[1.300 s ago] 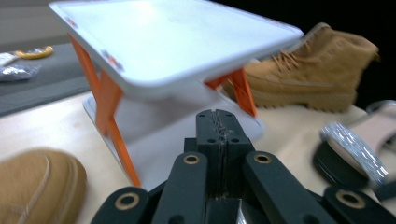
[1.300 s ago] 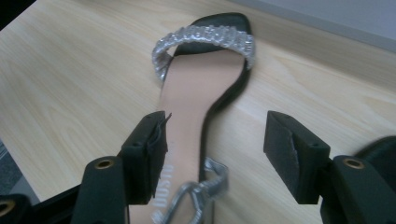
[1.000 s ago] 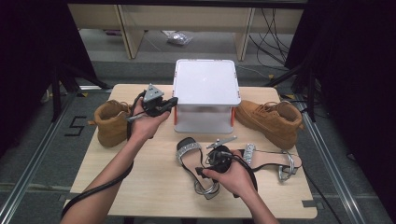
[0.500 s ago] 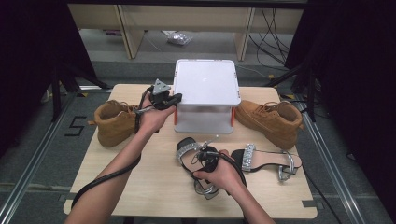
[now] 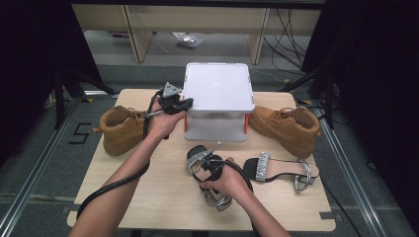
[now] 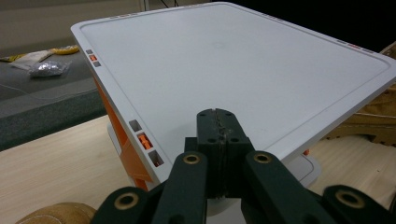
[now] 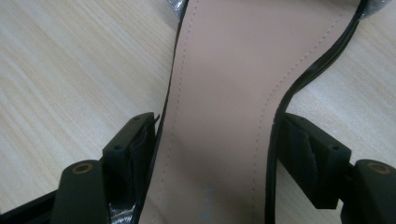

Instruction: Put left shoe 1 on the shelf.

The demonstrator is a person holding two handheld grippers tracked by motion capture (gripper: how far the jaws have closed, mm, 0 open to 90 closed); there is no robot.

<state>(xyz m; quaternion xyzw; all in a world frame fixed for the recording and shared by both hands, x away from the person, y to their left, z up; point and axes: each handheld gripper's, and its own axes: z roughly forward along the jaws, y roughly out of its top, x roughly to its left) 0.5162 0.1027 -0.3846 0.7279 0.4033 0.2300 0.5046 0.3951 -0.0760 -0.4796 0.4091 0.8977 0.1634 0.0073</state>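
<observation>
A white lidded box [image 5: 217,91] with orange latches stands mid-table at the back. My left gripper [image 5: 188,102] is shut and empty, its tips at the lid's near left corner; in the left gripper view the closed jaws [image 6: 218,121] lie just over the lid [image 6: 233,60]. A black sandal [image 5: 197,157] with a silver strap lies in front of the box. My right gripper [image 5: 211,167] points down over it. In the right gripper view, the open right gripper [image 7: 217,140] straddles the tan insole of the sandal [image 7: 224,70], pads close to its edges.
A tan boot [image 5: 121,129] stands left of the box and its mate [image 5: 289,126] lies to the right. The second sandal [image 5: 276,169] lies at the right front. The wooden table [image 5: 148,197] is bare at the front left. Shelving and cables lie beyond the table.
My right hand has moved left and down onto the left sandal. The left gripper has stayed by the box's corner, still shut.
</observation>
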